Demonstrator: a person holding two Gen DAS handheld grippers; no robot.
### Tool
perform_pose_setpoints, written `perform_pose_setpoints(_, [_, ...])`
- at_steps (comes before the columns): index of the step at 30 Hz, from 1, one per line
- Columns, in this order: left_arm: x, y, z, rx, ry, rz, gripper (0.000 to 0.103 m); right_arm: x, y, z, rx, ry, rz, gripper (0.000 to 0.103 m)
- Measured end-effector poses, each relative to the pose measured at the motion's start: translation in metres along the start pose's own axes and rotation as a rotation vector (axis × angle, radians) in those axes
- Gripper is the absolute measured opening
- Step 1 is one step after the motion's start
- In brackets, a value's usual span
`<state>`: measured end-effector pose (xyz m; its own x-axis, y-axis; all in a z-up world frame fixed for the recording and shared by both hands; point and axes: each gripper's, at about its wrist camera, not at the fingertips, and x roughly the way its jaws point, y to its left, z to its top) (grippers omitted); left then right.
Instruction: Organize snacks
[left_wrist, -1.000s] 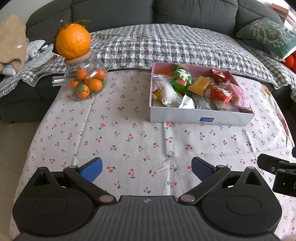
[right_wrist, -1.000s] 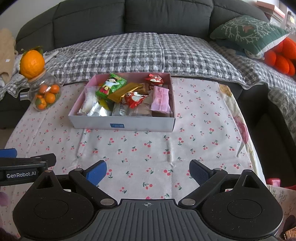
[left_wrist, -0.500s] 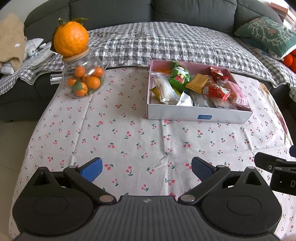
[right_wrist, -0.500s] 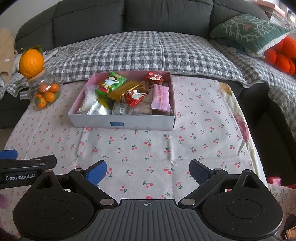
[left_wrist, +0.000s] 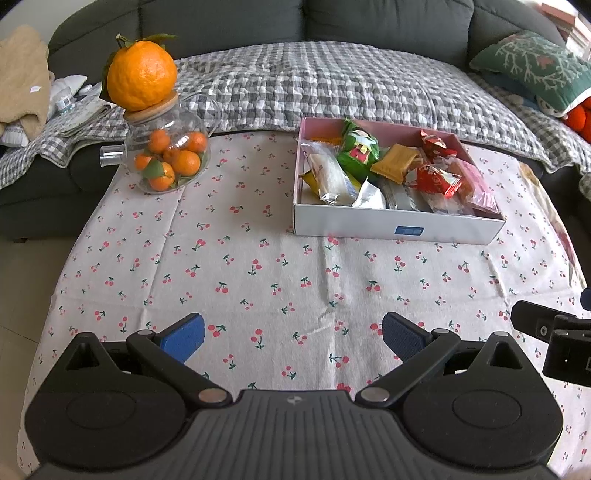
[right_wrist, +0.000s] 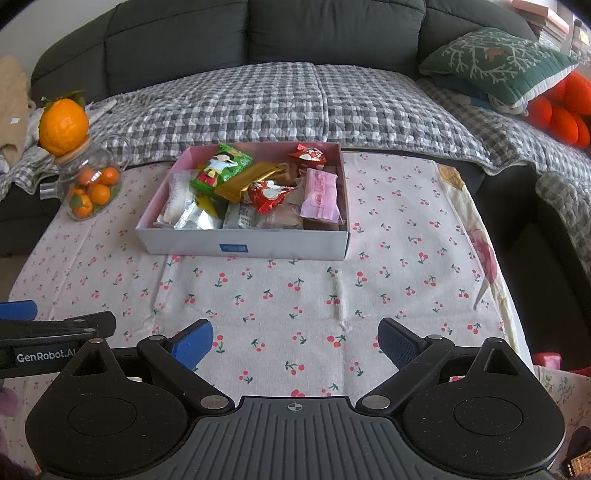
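We see a cherry-print tablecloth (left_wrist: 258, 258) w/ the snack box (right_wrist: 243, 245) as landmark – packets piled inside. Glass teapot (left_wrist: 168, 155) of oranges well left of box. Near side of box: left gripper (left_wrist: 293, 334), right gripper (right_wrist: 295, 338) – both jaws apart, empty.

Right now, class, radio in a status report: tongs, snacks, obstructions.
Left tongs open, empty. Right tongs open, empty. Snack box full, untouched on the cherry tablecloth. Nothing between tongs and box.

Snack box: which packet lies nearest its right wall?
The pink packet in the box. It lies lengthwise against the right wall; the red ones and the green one sit further left.
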<state>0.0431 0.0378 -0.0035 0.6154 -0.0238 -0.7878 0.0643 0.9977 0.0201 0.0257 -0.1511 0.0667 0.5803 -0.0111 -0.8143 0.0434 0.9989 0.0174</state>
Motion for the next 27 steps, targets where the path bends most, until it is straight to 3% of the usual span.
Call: perform_pose_setpoints(27, [-0.0004, -0.0014, -0.0021, 0.004, 0.0, -0.006, 0.102, 0.003, 0.0013, -0.0026, -0.002, 0.01, 0.001, 0.098])
